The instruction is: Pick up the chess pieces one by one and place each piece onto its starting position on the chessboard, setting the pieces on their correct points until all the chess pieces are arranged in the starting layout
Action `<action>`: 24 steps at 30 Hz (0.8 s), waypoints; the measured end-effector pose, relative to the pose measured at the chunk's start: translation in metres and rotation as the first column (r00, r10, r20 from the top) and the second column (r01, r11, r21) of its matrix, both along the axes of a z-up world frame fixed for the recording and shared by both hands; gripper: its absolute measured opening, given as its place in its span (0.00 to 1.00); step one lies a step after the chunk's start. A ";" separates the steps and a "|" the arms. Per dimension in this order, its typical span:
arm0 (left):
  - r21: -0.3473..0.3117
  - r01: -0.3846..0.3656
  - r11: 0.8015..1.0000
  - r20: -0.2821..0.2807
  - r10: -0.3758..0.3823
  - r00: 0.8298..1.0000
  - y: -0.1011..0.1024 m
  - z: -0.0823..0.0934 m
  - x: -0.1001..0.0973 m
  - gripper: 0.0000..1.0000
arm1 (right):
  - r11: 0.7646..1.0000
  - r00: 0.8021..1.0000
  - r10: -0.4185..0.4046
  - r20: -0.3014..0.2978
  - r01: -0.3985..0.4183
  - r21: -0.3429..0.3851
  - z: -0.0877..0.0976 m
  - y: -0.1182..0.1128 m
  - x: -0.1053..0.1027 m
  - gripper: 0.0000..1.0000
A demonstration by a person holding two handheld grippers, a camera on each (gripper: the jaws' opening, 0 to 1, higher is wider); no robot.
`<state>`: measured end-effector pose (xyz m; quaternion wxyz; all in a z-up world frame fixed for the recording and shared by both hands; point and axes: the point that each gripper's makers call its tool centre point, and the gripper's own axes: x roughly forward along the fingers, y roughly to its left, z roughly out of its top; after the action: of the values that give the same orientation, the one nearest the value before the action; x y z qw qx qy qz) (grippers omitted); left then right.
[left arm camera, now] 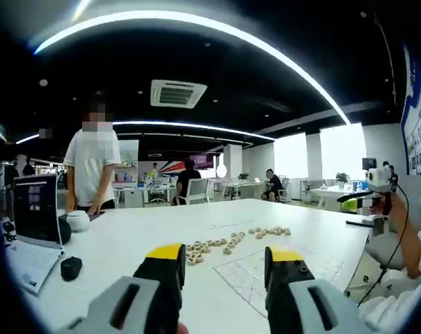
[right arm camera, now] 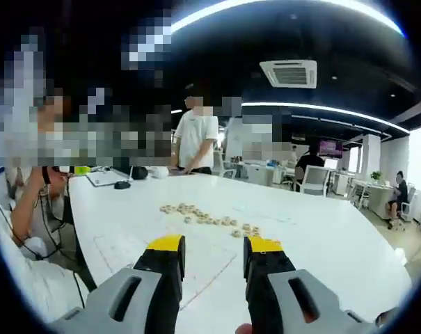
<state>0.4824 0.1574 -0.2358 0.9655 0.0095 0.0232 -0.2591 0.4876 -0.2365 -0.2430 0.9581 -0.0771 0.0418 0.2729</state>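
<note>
Several round wooden chess pieces (left arm camera: 227, 242) lie in a loose row on the white table (left arm camera: 126, 240), just beyond the pale paper chessboard (left arm camera: 255, 277) with thin printed lines. My left gripper (left arm camera: 224, 259) hangs above the table's near side, open, with nothing between its yellow-tipped jaws. The right gripper (left arm camera: 374, 182) shows at the far right, held up in a person's hand. In the right gripper view the pieces (right arm camera: 203, 217) stretch across the table past the chessboard (right arm camera: 186, 259). My right gripper (right arm camera: 214, 252) is open and empty, short of the board.
A laptop (left arm camera: 33, 209), a black mouse (left arm camera: 71, 268) and a white round object (left arm camera: 78, 220) sit at the table's left end. A person (left arm camera: 92, 163) stands behind that end. More desks, chairs and seated people fill the office beyond.
</note>
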 end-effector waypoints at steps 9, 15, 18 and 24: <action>0.002 -0.002 1.000 -0.003 0.002 1.000 0.000 -0.001 0.001 0.47 | 1.000 1.000 0.000 -0.007 0.000 -0.001 -0.001 -0.001 0.000 0.34; 0.002 -0.005 1.000 -0.003 0.005 1.000 0.001 -0.001 0.001 0.46 | 1.000 1.000 -0.003 -0.006 0.003 0.002 0.001 -0.003 0.000 0.34; 0.004 -0.004 1.000 -0.005 0.004 1.000 0.001 -0.002 0.001 0.46 | 1.000 1.000 -0.004 -0.005 0.004 0.001 0.001 -0.003 -0.001 0.34; 0.006 -0.004 1.000 -0.006 0.004 1.000 0.001 -0.003 0.000 0.46 | 1.000 1.000 0.000 -0.003 0.000 -0.002 0.002 0.000 -0.002 0.34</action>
<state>0.4828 0.1583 -0.2385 0.9660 0.0114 0.0267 -0.2570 0.4851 -0.2366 -0.2411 0.9579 -0.0777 0.0437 0.2730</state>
